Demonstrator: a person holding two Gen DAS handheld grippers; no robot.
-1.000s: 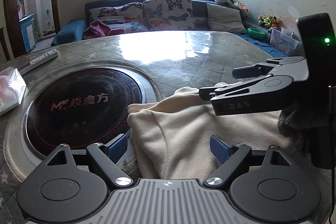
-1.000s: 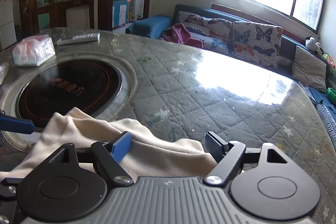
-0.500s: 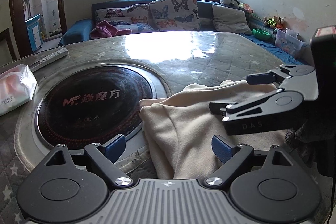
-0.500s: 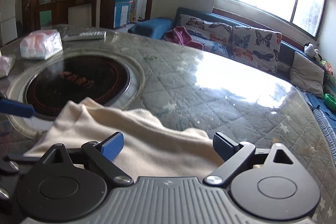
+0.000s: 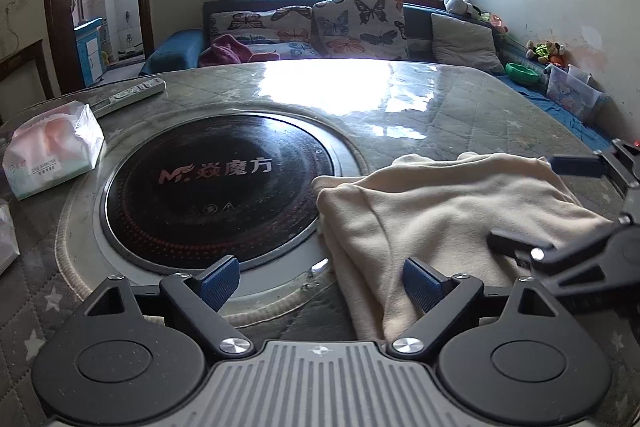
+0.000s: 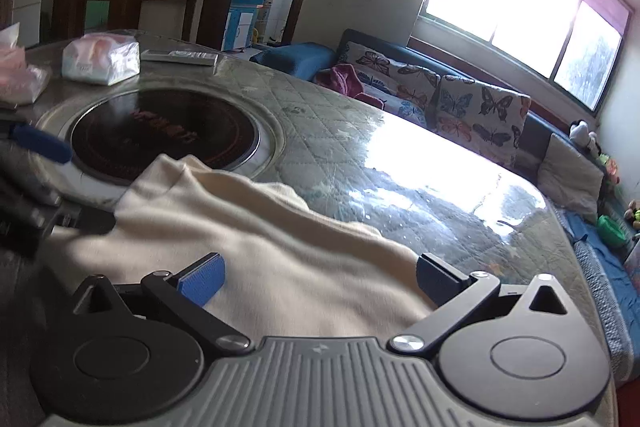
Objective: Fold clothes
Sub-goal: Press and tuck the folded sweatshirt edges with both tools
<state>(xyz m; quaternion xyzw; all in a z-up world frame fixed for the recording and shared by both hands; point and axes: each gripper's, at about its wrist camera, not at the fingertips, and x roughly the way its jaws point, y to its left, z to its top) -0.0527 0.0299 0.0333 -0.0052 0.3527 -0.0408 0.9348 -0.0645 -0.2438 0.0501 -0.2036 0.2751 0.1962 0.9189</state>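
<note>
A cream garment (image 5: 440, 211) lies bunched on the quilted round table, just right of the black cooktop; it also shows in the right wrist view (image 6: 260, 239). My left gripper (image 5: 320, 279) is open and empty, low over the table at the garment's left edge. My right gripper (image 6: 316, 279) is open and empty over the garment's near part. The right gripper also shows at the right edge of the left wrist view (image 5: 560, 211), jaws apart above the cloth. The left gripper's blue fingertip (image 6: 40, 145) shows at the left of the right wrist view.
A black round induction cooktop (image 5: 216, 187) is set in the table's middle. A tissue pack (image 5: 52, 151) and a remote (image 5: 128, 95) lie at the far left. A sofa with butterfly cushions (image 5: 320, 27) stands behind the table. A plastic bag (image 6: 20, 75) lies at the left.
Both grippers have drawn apart: the left one shifted left, so the garment and right gripper slid toward the right edge of its view. The right gripper tilted and opened wider. The garment lies flatter.
</note>
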